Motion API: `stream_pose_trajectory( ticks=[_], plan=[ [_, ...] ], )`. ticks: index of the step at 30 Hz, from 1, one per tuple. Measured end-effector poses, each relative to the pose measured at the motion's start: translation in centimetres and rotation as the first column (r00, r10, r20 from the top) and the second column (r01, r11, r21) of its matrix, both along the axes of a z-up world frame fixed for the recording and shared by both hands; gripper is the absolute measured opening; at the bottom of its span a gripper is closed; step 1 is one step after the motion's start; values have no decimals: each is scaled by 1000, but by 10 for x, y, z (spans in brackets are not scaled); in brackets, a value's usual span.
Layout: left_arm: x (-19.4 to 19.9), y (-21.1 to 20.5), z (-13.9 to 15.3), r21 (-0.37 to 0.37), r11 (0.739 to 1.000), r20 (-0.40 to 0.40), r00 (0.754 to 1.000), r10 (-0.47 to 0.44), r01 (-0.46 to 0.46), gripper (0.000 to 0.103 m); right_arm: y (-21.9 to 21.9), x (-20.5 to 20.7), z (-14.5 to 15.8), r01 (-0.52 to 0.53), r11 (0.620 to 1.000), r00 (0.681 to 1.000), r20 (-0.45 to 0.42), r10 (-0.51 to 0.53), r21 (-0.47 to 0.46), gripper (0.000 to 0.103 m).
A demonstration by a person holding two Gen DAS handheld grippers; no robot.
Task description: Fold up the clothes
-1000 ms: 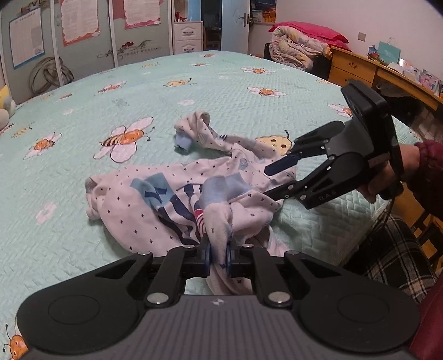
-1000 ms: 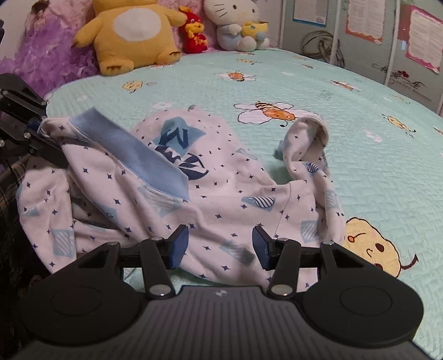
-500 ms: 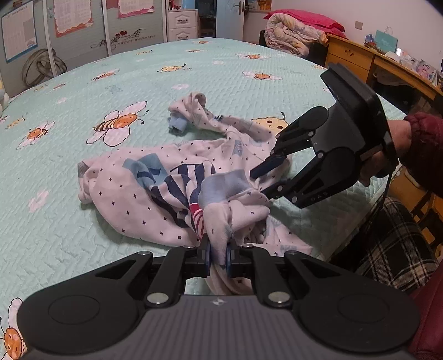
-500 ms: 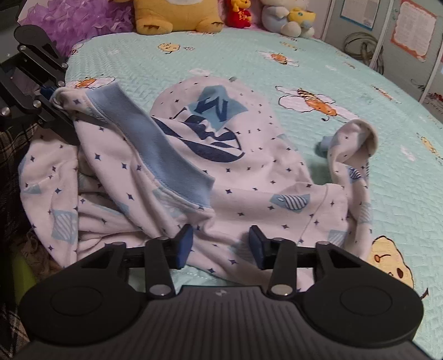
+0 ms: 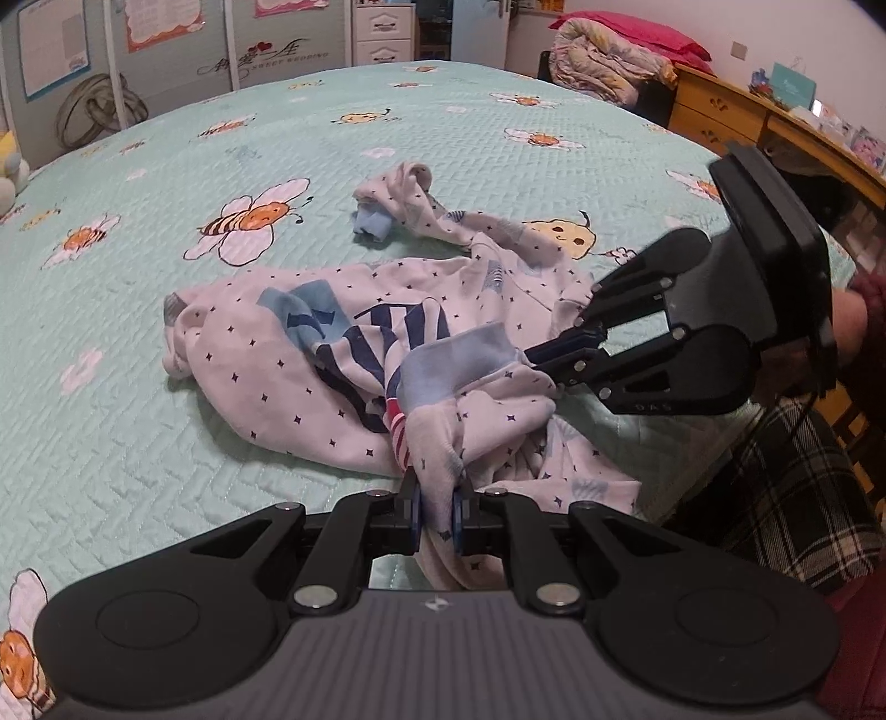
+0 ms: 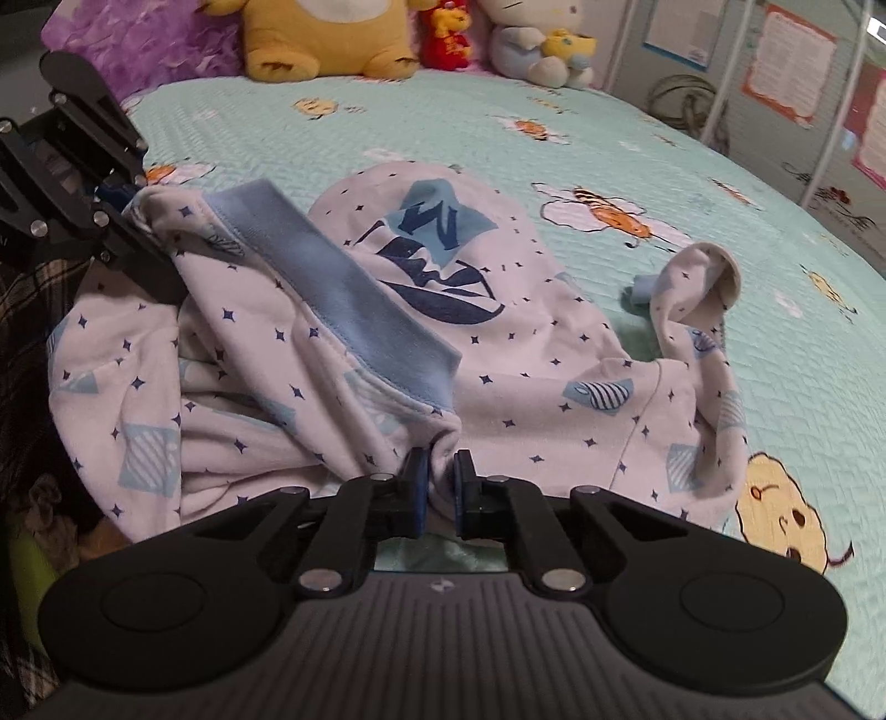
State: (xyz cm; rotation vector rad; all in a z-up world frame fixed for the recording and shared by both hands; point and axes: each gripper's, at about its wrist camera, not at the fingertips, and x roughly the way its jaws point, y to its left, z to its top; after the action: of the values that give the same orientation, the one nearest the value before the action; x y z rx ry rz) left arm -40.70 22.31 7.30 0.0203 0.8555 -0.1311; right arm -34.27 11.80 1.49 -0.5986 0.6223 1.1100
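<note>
Step in hand, as judged: securing the hem before spreading; 1 white star-print garment [image 5: 310,360] lies crumpled near the bed [image 5: 166,166] edge. Left hand-held gripper [image 5: 437,512] is clamped on a bunched fold; right hand-held gripper [image 6: 437,487] jaws are closing w/ fabric pinched between, approx. at the blue waistband [image 6: 343,299]. Next move likely needs both lifting apart to flatten it; count: 2 grippers, 1 garment, 4 plush toys [image 6: 326,33] at the head.
</note>
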Motion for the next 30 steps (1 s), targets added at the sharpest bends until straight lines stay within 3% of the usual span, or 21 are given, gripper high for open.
stream_pose_trajectory(
  ticks=[10, 17, 23, 30],
  plan=[
    [-1, 0, -2, 8, 1000, -8, 1000, 22, -22, 10, -4, -5, -2, 111, 992, 993, -30, -110, 58, 7],
    [-3, 2, 1, 21, 999, 7, 999, 47, -47, 10, -8, -13, 4, 189, 976, 981, 12, -191, 107, 4],
    [-2, 6, 20, 46, 996, 82, 994, 74, -78, 10, -18, -7, 40, 263, 936, 959, 46, -281, 233, 4],
    [-5, 9, 51, 79, 990, 205, 974, 98, -116, 10, -20, -8, 88, 266, 896, 939, 115, -325, 357, 3]
  ],
)
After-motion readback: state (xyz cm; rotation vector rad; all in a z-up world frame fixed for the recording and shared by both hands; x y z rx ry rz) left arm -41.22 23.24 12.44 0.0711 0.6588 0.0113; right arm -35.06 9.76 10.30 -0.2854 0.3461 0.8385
